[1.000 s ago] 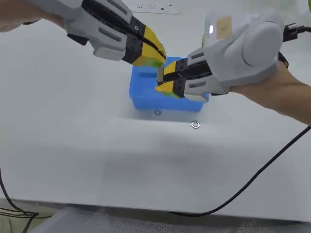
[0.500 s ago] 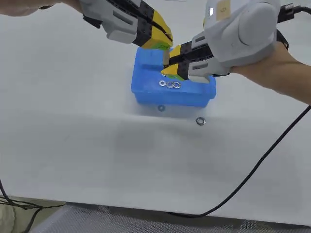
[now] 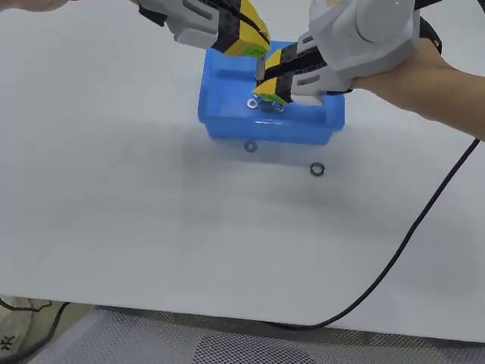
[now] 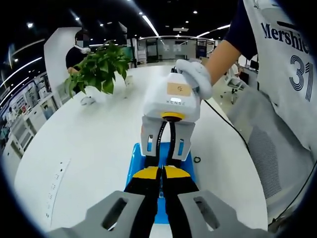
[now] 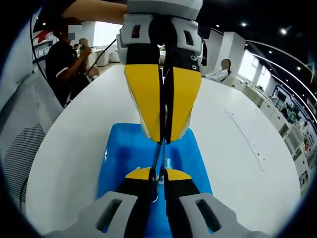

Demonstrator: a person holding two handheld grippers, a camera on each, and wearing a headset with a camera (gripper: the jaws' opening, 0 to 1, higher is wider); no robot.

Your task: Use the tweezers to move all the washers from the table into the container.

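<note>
My right claw is pinched shut on the tweezers, my left claw clamped on their far end, both over the container. One washer lies just in front of it, a second washer near that one. If my squeeze slackens, the tweezers could drop in.

The right gripper hides part of the container's rim; the tweezers' tips are blurred.

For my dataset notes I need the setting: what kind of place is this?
Probably a large open-plan office or lab: a long white table, a potted plant, rows of ceiling lights, and another person nearby.
</note>
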